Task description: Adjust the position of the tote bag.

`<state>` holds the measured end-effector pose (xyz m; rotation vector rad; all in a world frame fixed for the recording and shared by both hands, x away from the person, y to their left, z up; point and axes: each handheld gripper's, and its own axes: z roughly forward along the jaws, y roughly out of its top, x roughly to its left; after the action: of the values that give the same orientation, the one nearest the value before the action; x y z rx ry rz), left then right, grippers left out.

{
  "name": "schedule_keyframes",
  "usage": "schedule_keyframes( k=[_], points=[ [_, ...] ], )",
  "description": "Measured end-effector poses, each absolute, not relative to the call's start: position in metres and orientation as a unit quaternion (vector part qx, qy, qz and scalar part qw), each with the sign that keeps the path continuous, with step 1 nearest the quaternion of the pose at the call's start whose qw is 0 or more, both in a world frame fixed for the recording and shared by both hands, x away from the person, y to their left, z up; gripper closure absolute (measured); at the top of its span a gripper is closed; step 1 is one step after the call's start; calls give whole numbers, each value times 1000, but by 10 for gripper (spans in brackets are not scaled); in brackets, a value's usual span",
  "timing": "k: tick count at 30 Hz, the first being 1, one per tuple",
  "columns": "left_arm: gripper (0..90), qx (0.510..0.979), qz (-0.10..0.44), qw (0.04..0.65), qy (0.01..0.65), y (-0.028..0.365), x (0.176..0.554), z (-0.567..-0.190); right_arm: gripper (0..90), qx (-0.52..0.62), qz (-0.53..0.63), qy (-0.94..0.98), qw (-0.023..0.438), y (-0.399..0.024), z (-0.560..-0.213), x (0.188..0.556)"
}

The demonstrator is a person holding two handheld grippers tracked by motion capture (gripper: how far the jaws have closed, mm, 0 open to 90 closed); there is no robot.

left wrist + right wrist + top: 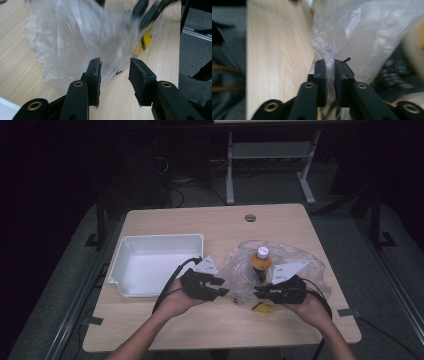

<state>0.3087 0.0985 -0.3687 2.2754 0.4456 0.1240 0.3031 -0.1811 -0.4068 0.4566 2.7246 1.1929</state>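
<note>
Low over the table, right hand-held gripper (330, 65) pinches plastic bag (362, 37).

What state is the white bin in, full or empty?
Empty: the white bin shows only its bare white floor in the high view, while the orange bottle sits in the plastic bag beside it.

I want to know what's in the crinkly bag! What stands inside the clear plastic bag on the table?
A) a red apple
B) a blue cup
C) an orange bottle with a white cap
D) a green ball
C: in the high view an orange bottle with a white cap stands upright inside the clear bag, between the two grippers.
</note>
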Motion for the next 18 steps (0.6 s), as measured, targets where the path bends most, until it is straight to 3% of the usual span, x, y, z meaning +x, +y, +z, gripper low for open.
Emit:
schedule_keyframes(
  k=[8, 12, 13, 18],
  points=[
    [569, 895, 56, 404, 182, 84, 315, -373, 847, 164, 353, 920, 47, -174, -438, 307],
    [555, 890, 59, 412, 188, 78, 320, -374, 769, 171, 364, 915, 44, -178, -437, 306],
    [550, 888, 58, 414, 192, 76, 321, -374, 707, 171, 377, 909, 51, -181, -431, 305],
    [537, 885, 68, 415, 199, 68, 329, -367, 578, 176, 409, 893, 65, -195, -409, 299]
  ],
)
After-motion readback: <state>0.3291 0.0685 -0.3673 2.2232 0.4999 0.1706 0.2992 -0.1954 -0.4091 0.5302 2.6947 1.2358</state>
